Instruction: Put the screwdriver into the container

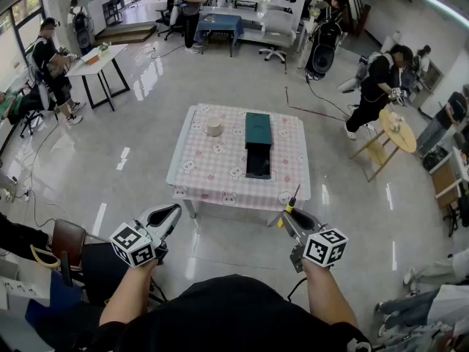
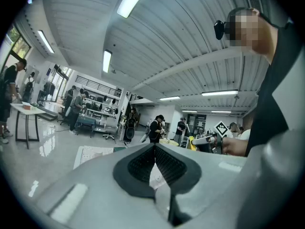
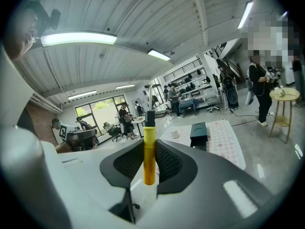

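The jaws of my right gripper [image 3: 149, 165] gripped the yellow-handled screwdriver [image 3: 149, 144] well short of the worktop [image 1: 212, 173] bearing the dark container [image 1: 258, 144]; those of my left gripper [image 2: 155, 160] were together, empty

Above the right tool [image 3: 149, 165], the tip of the screwdriver [image 3: 149, 147] is too thin to tell; ahead, the inside of the container [image 3: 198, 129] is hidden.

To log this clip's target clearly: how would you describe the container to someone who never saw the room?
Mid-floor stands a pink-clothed table. Right of its centre lies the container, a long dark green box with a black near end. Its only neighbour, a small pale round object to its left, is far smaller.
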